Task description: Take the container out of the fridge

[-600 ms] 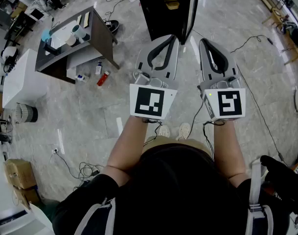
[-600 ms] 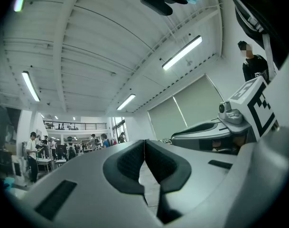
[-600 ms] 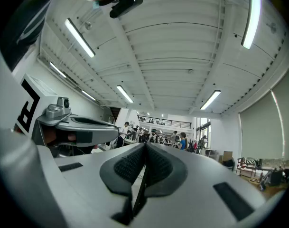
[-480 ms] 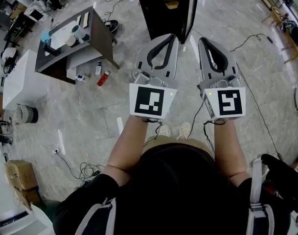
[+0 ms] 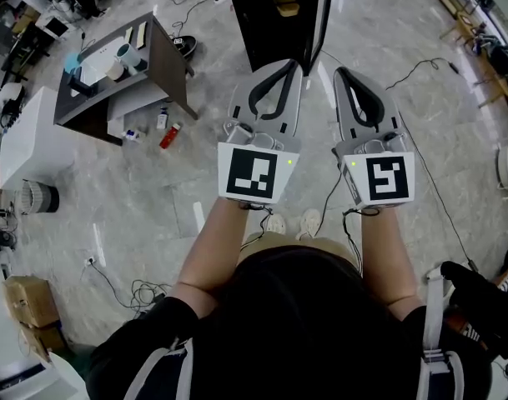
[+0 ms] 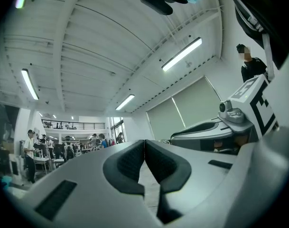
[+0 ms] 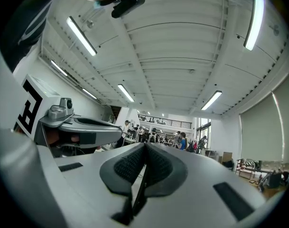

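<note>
Standing on a pale marble floor (image 5: pixel 153 198), I face the dark fridge (image 5: pixel 266 32), which takes up the top middle of the head view. Its door (image 5: pixel 324 19) is swung open along the fridge's right side. Left of the fridge stands a dark-sided table (image 5: pixel 166 65) carrying a white tray (image 5: pixel 99 67) and a mug (image 5: pixel 130 54).

I hold my left gripper (image 5: pixel 289 63) out toward the fridge, with its tips reaching the fridge's near edge in the head view. My right gripper (image 5: pixel 341 73) is just beside it, on the door side of the fridge. In the left gripper view the two dark pads press together with nothing between them, so that gripper is clenched and empty. The right gripper view shows the same: pads closed against each other, gripping nothing. Both gripper views look up at a white ceiling with strip lights, and each catches the other gripper at its edge.

The container (image 5: pixel 285 5), a small yellowish thing, sits inside the fridge, deep in the dark interior and well apart from both of my grippers. I cannot tell what it rests on.

A black cable (image 5: pixel 420 69) trails over the floor to the right of the fridge. Two small bottles lie on the floor left of the fridge, near the foot of the table: a red bottle (image 5: pixel 168 135) and a white bottle (image 5: pixel 163 119).
</note>
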`<state>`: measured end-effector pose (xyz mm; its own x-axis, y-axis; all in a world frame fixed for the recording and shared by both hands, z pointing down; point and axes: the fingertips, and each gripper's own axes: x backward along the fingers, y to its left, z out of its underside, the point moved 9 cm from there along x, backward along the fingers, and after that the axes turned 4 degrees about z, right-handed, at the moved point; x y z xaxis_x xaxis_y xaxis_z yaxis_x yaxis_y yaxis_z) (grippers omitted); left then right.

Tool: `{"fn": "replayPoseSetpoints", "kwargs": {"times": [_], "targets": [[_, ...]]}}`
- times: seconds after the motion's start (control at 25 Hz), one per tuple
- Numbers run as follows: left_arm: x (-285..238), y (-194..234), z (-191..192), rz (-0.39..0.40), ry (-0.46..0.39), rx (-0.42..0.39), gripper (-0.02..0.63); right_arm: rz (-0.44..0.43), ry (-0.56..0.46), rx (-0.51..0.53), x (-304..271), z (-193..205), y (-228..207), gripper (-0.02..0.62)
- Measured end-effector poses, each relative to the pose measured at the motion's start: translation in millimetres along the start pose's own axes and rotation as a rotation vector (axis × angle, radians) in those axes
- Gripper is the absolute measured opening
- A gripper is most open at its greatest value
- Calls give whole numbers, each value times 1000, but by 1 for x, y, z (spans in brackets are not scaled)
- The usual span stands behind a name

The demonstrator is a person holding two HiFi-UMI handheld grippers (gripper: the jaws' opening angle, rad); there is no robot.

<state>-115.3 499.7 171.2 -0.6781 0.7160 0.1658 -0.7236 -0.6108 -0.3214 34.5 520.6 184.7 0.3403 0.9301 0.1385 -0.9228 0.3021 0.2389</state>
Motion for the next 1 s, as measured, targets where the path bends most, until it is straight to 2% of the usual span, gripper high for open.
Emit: {"fn": "replayPoseSetpoints", "kwargs": {"times": [0.36, 0.76, 1.0], "targets": [[15, 14, 2, 11, -21, 3, 26, 19, -14, -8, -1, -5, 19, 37], [38, 27, 7, 65, -35, -5, 26, 65, -21, -4, -2, -11, 52, 37], [59, 38, 11, 57, -41, 4, 26, 71, -15, -2, 3, -11, 73, 37]]}}
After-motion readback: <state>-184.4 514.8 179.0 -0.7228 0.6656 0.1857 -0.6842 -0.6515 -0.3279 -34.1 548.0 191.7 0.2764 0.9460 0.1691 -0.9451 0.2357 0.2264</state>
